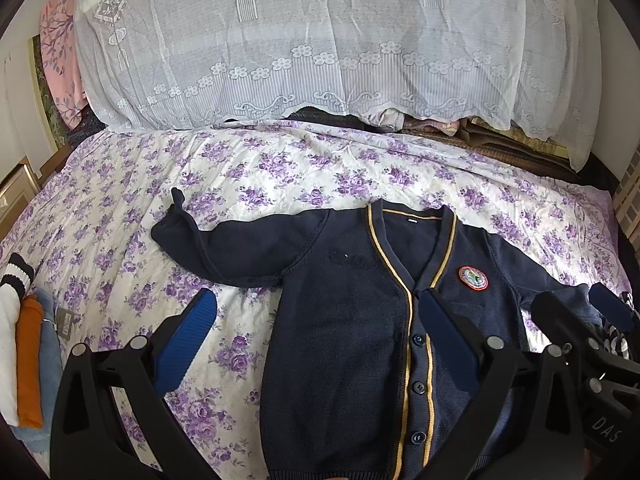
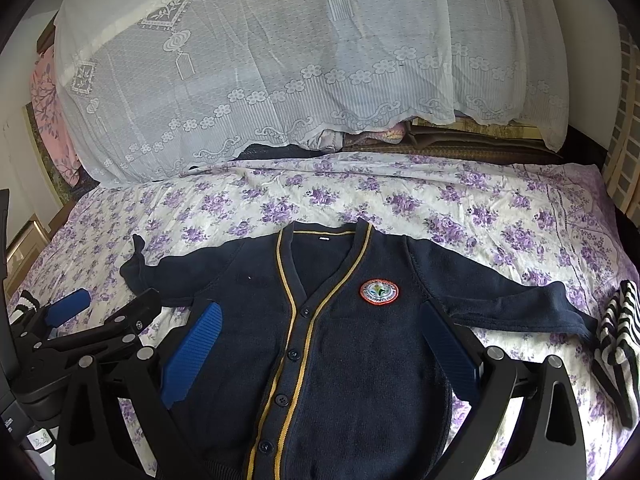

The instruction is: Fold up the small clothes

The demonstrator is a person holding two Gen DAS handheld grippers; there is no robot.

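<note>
While the navy cardigan lies flat, unfolded, left gripper and right gripper hover wide, seemingly empty; next, pinch the nine-o'clock sleeve inward.

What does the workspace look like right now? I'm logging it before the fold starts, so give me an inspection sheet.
Surface: bed sheet, white with purple flowers, wrinkled.
Job's things: navy cardigan flat, buttoned, sleeves spread, badge up.
Clutter: striped garment at the right; folded stack at the left.
Grippers: left gripper and right gripper above the cardigan, jaws wide apart, holding nothing.
Cables: nothing seen.
Surroundings: lace cover draped over a pile at the far side.
</note>
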